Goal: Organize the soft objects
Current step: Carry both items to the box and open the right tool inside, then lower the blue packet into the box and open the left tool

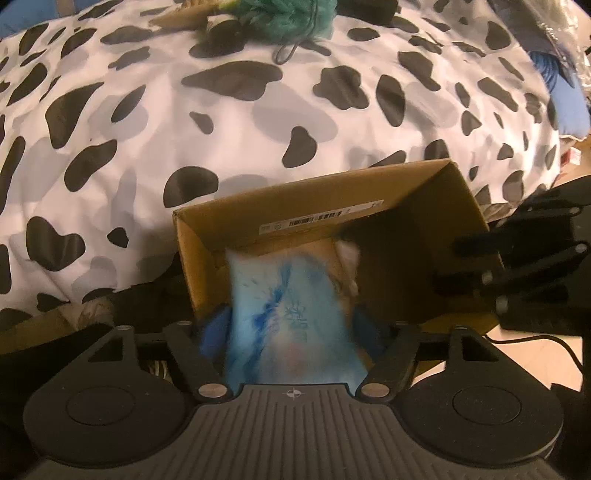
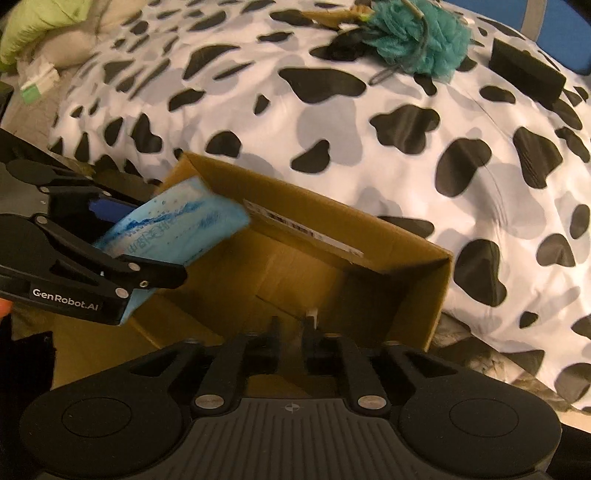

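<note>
An open cardboard box point(image 1: 332, 199) point(image 2: 406, 266) stands against a cow-print duvet. My left gripper point(image 1: 288, 328) point(image 2: 166, 240) points down over the box's near corner. A light-blue tissue pack point(image 1: 291, 295) point(image 2: 184, 225) hangs between its blue pads point(image 1: 212, 332). The pack is smeared with blur while the fingers are sharp, so the pads do not seem to press on it. My right gripper point(image 2: 291, 328) point(image 1: 445, 263) hovers over the other side of the box, jaws a little apart with nothing between them. A small pale soft thing point(image 1: 349, 254) lies inside the box.
The black-and-white duvet point(image 1: 258, 122) point(image 2: 369, 122) fills the background. At its far edge lie a teal mesh puff point(image 1: 288, 18) point(image 2: 417, 40) and a black block point(image 2: 528, 74). A green cushion point(image 2: 44, 26) sits far left. A cable runs over the floor at right point(image 1: 554, 343).
</note>
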Demonstrator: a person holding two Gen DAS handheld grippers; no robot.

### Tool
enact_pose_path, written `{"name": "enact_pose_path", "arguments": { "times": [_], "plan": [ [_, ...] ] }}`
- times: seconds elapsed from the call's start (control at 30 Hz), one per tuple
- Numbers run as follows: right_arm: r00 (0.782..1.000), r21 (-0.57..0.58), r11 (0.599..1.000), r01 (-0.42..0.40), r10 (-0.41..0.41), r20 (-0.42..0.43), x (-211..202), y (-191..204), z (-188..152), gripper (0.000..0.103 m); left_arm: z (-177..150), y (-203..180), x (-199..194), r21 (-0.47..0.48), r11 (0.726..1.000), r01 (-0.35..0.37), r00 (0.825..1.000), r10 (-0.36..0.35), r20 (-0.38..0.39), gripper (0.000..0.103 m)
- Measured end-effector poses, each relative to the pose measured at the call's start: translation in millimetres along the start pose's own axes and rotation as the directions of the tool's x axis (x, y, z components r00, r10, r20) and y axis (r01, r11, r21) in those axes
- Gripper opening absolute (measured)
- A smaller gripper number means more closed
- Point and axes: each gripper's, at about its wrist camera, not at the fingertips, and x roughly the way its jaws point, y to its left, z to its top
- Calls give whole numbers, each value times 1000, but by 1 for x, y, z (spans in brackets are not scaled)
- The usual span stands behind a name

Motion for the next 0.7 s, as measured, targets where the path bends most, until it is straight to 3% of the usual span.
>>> {"name": "enact_pose_path", "arguments": {
  "times": [0.07,0.1,0.5,0.7],
  "plan": [
    [1000,-7,1000,19,-19,15,-2,1,0,79,1,1,-2,-9,1000,5,1000,-5,7,83],
    [1000,-6,1000,20,-20,20,-3,0,1,82,1,2,-2,-13,1000,7,1000,-7,10,84],
    [999,8,999,50,-50,11,-2,-3,3,98,3,7,1,-41,998,-39,999,39,-8,86],
    [997,21,997,78,-78,11,-1,-6,4,101,3,9,0,-52,998,-43,999,43,-3,86]
  ]
}}
